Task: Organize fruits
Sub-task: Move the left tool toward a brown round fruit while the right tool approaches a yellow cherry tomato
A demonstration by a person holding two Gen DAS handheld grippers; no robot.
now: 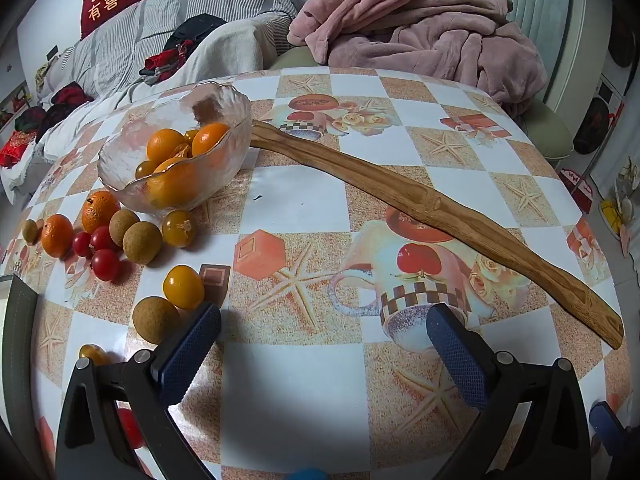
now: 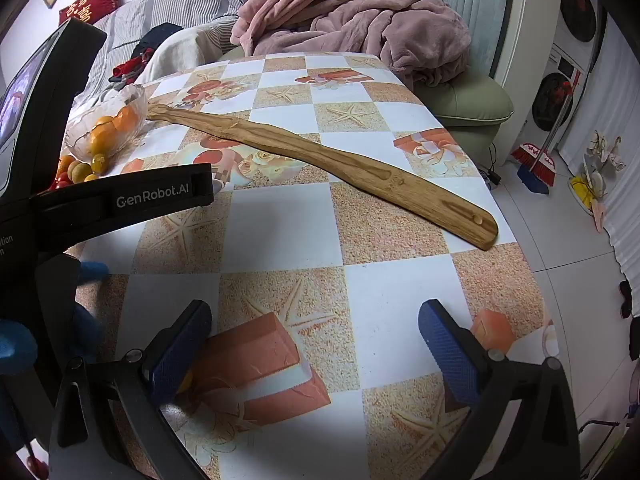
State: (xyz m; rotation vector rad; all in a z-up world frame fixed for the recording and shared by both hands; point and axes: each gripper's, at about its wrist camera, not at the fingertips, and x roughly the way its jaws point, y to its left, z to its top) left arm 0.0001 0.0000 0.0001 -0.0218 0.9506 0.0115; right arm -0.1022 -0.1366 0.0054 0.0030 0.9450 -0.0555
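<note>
Fingers first: the left gripper (image 1: pixel 323 354) stands spread wide with nothing between its blue pads (image 1: pixel 188 348), only bare tablecloth (image 1: pixel 296 196). The right gripper (image 2: pixel 315 354) is just as wide apart and just as empty, hanging over a printed brick on the cloth.

Just beside the left gripper's left pad lie a brown fruit (image 1: pixel 155 319) and a yellow fruit (image 1: pixel 183 287), touching each other. Another small yellow one (image 1: pixel 93 354) sits partly hidden behind the gripper's frame. Further out is a loose cluster: two oranges (image 1: pixel 100 211), more brown fruits (image 1: pixel 142 242), three red tomatoes (image 1: pixel 105 265) and a yellowish one (image 1: pixel 179 228) close to the bowl's foot. The glass bowl (image 1: pixel 120 160) stands beyond them and already holds several oranges and yellow fruits. A long wooden stick (image 1: pixel 436 210) runs diagonally across the table from the bowl's rim toward the right edge. A pink blanket (image 1: pixel 420 24) is heaped behind the table.

From the right wrist, the bowl (image 2: pixel 138 98) and a few loose fruits show far to the left, well apart from the right gripper and partly screened by the left gripper's body.

Judging by this, the sorting is under way but unfinished, and neither gripper has committed to a fruit. The likely next move falls to the left gripper: swing left and down so the pads straddle the near brown or yellow fruit, then close gently. The two touch, so taking one may set the other rolling.
</note>
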